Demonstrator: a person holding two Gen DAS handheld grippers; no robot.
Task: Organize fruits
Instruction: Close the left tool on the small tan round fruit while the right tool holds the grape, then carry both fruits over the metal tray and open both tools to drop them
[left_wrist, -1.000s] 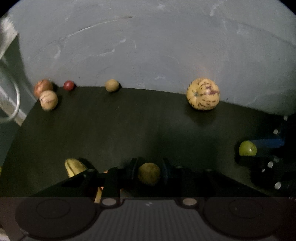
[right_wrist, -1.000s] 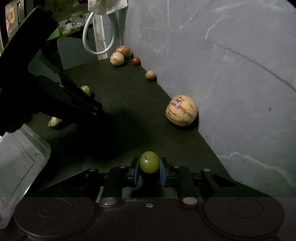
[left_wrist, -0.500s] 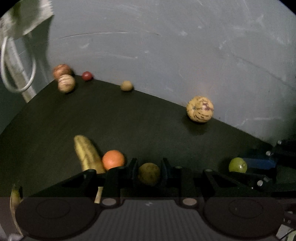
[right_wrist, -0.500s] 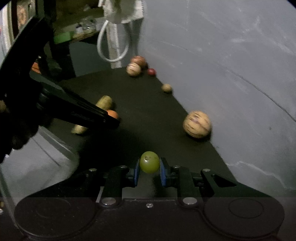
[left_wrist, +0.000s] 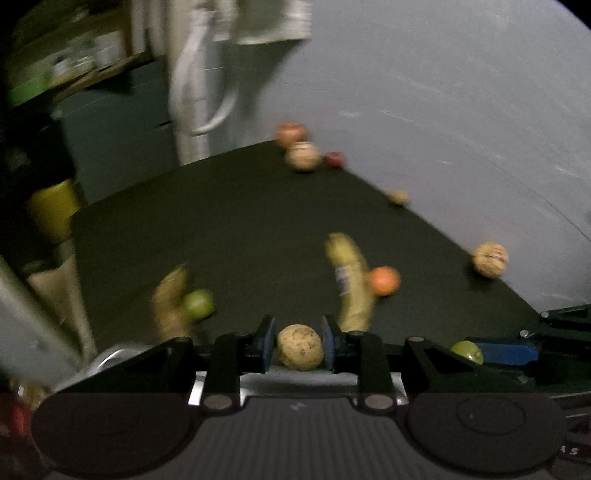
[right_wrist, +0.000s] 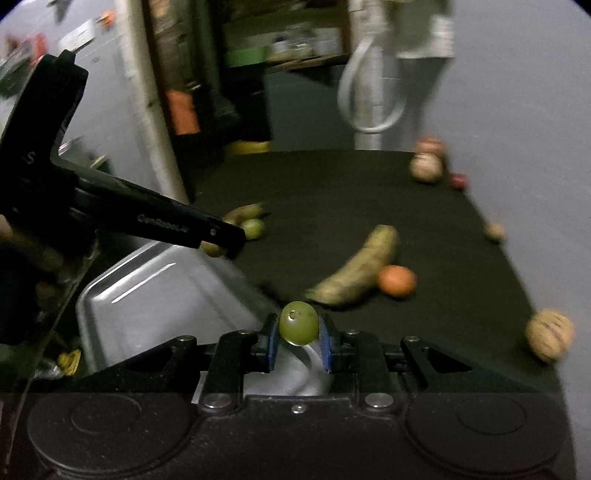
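Between the blue pads of the left gripper (left_wrist: 300, 347), in the left wrist view, sits a clenched tan speckled fruit (left_wrist: 300, 347), above the black table (left_wrist: 240, 229). From the right wrist view, the right gripper (right_wrist: 298, 338) grasps a green grape (right_wrist: 298, 327) beside a clear tray (right_wrist: 159, 291).

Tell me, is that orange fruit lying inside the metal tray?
No, the orange fruit lies on the dark table touching a banana, while the metal tray sits apart at the table's near left.
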